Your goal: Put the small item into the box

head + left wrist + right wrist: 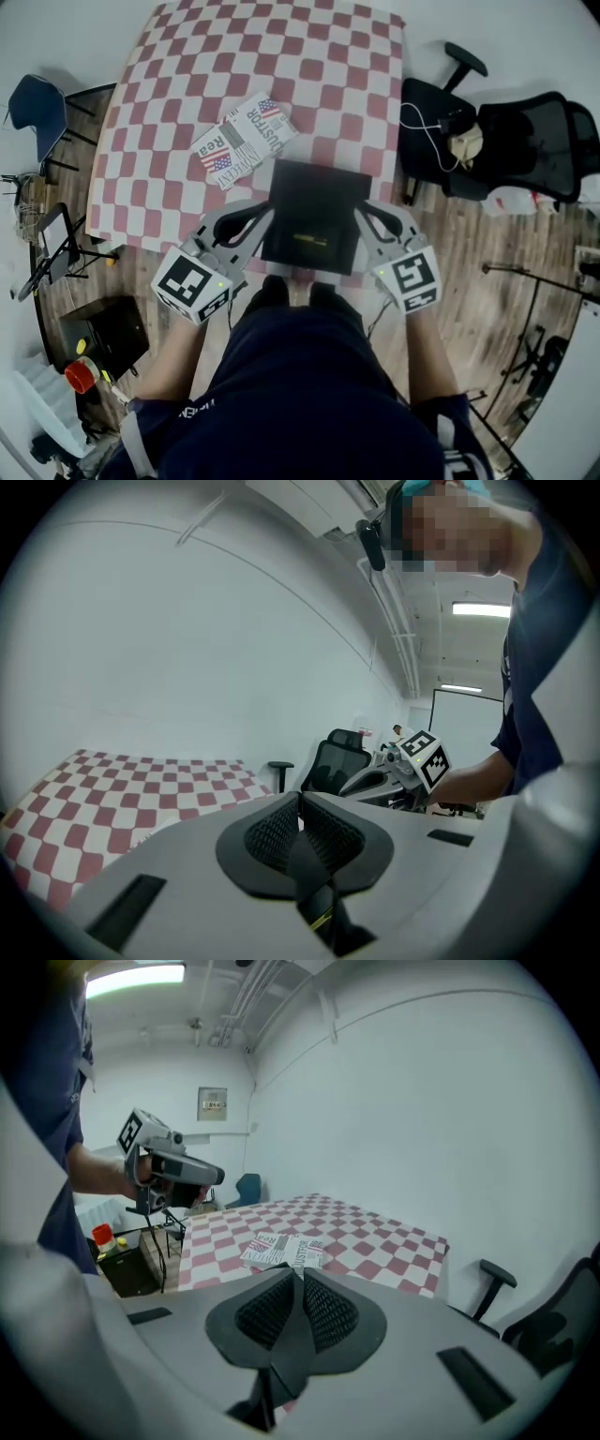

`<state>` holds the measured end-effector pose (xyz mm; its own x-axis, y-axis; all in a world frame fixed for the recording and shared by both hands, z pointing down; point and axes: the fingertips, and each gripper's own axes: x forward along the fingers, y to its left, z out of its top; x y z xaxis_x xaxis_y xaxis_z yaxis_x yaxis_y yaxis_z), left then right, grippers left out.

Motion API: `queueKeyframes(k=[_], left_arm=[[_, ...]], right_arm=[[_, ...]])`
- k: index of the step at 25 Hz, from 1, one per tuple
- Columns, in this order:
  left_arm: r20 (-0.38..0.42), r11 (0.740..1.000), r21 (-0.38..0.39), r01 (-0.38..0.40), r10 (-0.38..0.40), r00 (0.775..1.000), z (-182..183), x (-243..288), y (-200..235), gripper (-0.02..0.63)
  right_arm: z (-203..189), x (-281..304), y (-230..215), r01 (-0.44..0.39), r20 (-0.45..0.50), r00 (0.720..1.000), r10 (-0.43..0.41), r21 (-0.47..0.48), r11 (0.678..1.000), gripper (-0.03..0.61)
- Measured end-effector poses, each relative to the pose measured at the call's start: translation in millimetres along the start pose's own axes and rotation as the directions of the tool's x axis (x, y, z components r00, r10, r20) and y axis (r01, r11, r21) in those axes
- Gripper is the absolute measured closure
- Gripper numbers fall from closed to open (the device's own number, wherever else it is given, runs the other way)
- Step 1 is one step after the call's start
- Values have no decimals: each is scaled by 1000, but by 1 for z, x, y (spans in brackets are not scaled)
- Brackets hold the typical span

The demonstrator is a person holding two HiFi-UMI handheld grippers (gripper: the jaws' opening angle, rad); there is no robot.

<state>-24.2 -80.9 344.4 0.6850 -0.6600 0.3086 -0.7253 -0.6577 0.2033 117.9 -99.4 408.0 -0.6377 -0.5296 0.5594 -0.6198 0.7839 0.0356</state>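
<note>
A black box (314, 202) sits at the near edge of a table, held between the two tongs. Its top faces up, and a thin yellow strip shows near its front wall. The left tongs (268, 214) meet the box's left side and the right tongs (360, 214) meet its right side. In the left gripper view, the left tongs (300, 803) are closed, their ribbed pads pinching a thin black edge of the box. In the right gripper view, the right tongs (298, 1283) are closed the same way on a thin black edge. A flat printed packet (244, 141) with a flag design lies on the red-and-white checked tablecloth (328, 66), beyond the left tongs' tips and apart from the box. A black office chair (506, 141) stands to the right of the right tongs.
</note>
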Motion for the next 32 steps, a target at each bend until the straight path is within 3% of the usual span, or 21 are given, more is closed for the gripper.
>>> queueKeyframes(k=[8, 11, 32], left_arm=[[5, 999, 38, 20, -21, 1000, 16, 8, -7, 571], [11, 999, 44, 23, -24, 1000, 21, 10, -7, 571], [19, 999, 25, 32, -32, 999, 24, 25, -5, 571]], right_arm=[[53, -37, -20, -50, 217, 976, 13, 165, 985, 543], [67, -47, -23, -60, 263, 965, 10, 185, 981, 549], [72, -38, -25, -66, 255, 967, 28, 144, 987, 561]])
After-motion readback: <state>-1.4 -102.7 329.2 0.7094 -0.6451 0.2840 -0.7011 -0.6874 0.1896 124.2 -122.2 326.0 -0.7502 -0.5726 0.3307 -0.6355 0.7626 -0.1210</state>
